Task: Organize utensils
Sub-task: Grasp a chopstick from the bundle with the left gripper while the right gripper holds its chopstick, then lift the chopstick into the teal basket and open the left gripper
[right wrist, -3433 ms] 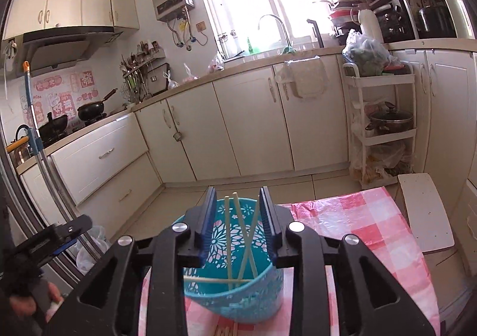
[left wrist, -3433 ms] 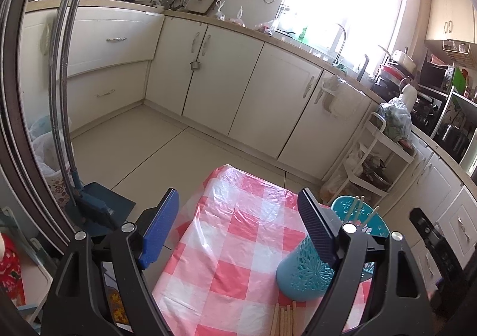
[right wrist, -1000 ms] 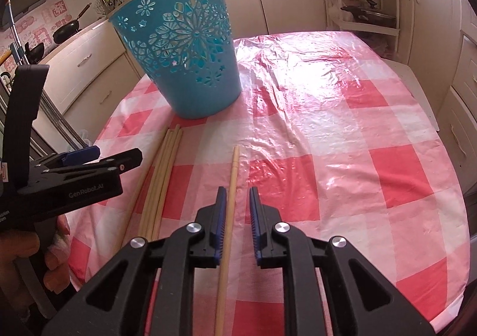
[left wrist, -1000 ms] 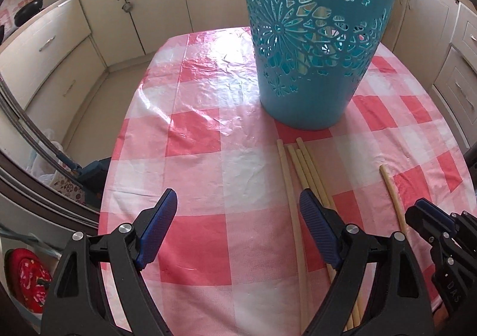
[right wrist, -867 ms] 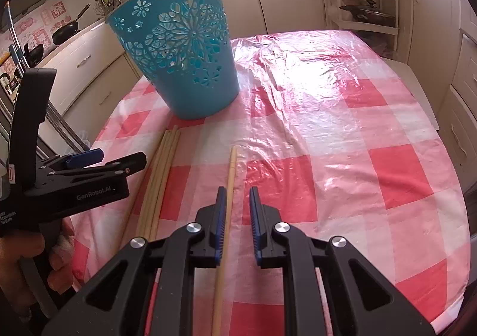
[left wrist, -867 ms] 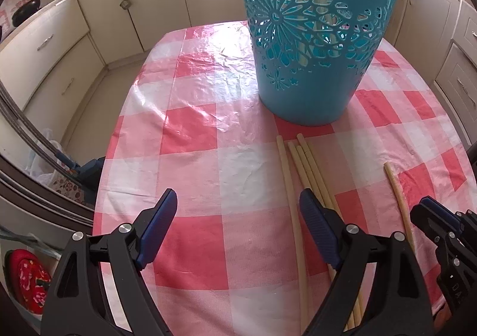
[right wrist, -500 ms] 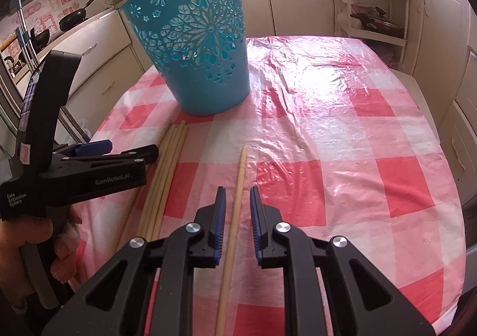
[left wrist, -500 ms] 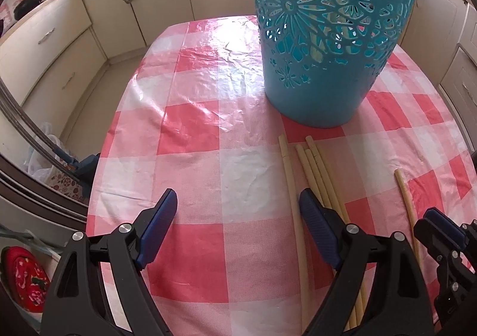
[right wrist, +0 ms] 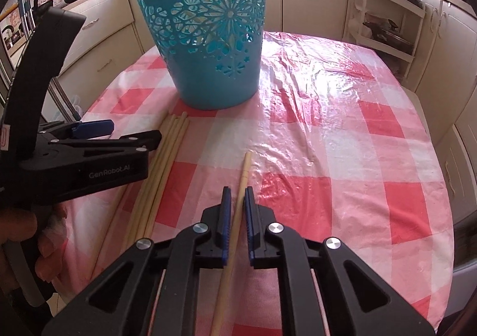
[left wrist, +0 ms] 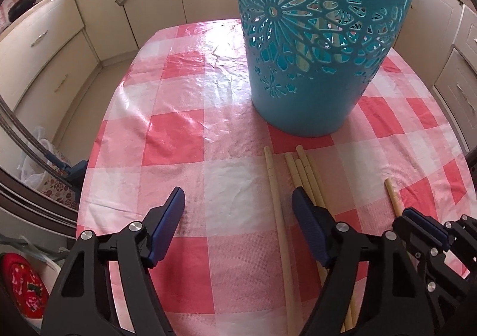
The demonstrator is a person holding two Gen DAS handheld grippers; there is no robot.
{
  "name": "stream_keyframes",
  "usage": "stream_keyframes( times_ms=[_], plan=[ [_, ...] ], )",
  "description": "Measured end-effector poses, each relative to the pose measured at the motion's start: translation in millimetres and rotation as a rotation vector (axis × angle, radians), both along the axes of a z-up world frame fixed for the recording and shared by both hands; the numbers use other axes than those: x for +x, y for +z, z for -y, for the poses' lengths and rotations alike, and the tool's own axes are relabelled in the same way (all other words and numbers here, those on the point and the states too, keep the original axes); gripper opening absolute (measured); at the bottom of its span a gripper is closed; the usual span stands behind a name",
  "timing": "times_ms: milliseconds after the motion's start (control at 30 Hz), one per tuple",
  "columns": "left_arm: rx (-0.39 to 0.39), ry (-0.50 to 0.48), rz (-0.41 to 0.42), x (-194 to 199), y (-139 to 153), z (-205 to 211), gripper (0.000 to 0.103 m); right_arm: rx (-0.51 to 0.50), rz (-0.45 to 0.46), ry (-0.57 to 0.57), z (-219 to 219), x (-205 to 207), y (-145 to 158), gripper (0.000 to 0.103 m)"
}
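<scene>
A teal cut-out basket stands on the pink checked tablecloth, with chopsticks showing through its holes. Several wooden chopsticks lie side by side in front of it. My left gripper hovers over them with its jaws closing. The leftmost chopstick lies between the pads, untouched. A single chopstick lies apart to the right. My right gripper is shut on it, low over the cloth.
A person's hand holds the left gripper's handle. Cream kitchen cabinets ring the table. A white shelf rack stands behind it on the right. The table's left edge drops to the floor, where a dustpan stands.
The right jaws have closed onto the single chopstick. The left jaws have narrowed a little. Both views have crept slightly nearer the basket.
</scene>
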State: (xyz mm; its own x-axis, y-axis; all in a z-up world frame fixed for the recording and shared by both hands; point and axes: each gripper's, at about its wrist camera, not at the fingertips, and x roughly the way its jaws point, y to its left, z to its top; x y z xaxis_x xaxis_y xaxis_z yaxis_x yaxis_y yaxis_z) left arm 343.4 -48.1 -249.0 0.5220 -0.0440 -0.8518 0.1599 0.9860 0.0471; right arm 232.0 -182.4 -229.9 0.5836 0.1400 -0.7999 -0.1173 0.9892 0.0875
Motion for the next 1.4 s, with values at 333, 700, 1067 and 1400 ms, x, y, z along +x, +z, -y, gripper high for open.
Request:
stream_keyframes(
  times_ms=[333, 700, 1067, 1400],
  plan=[
    [-0.024, -0.024, 0.006, 0.4, 0.4, 5.7, 0.053, 0.02, 0.001, -0.01, 12.7, 19.6, -1.7, 0.007],
    [-0.086, -0.025, -0.016, -2.4, 4.2, -1.3, 0.006, 0.072, 0.013, -0.015, 19.0, 20.7, -1.4, 0.009],
    [-0.033, -0.02, 0.011, 3.3, 2.5, 4.8, 0.011, 0.076, 0.019, -0.016, 19.0, 21.6, -2.6, 0.009],
    [-0.202, 0.003, -0.042, 0.1, 15.4, -24.8, 0.005, 0.069, 0.026, -0.014, 17.2, 22.0, -3.6, 0.012]
  ],
)
